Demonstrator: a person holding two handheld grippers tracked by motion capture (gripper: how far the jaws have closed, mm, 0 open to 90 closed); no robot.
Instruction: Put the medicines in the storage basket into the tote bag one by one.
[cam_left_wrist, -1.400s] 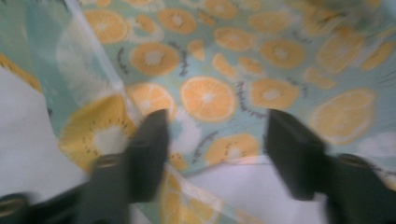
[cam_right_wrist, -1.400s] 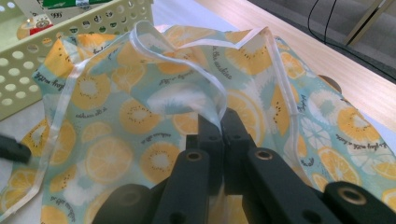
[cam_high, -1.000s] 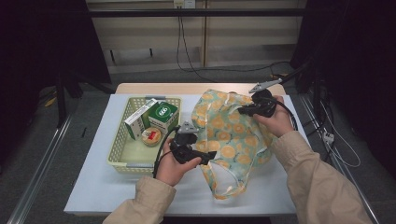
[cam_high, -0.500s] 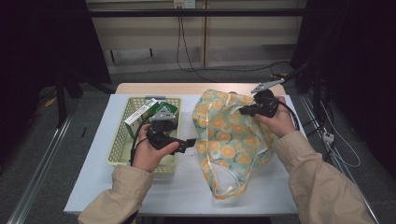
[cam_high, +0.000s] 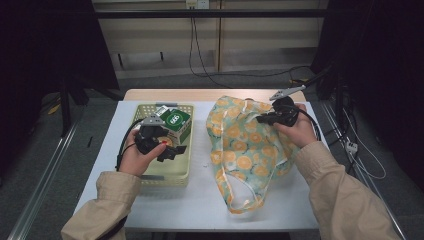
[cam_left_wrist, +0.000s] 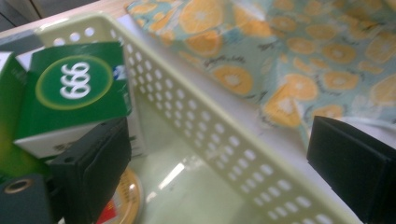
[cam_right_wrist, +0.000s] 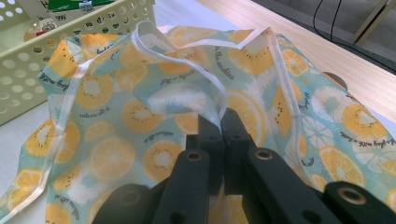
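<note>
A fabric bag printed with orange slices lies on the right half of the white table. My right gripper is shut on the bag's white-piped rim at its upper right and lifts that edge. My left gripper hangs open over the pale yellow perforated basket. In the left gripper view the basket's wall runs between the wide-apart jaws of the left gripper. A green box marked 666 stands in the basket beside the left jaw, with nothing held.
The basket also holds a white box and a round yellow-and-red item. A wooden strip borders the table's far edge. Cables run over the floor behind. Bare tabletop shows at the front.
My left gripper has moved left, from the bag's left edge to above the basket. The right gripper has stayed shut on the bag's rim.
</note>
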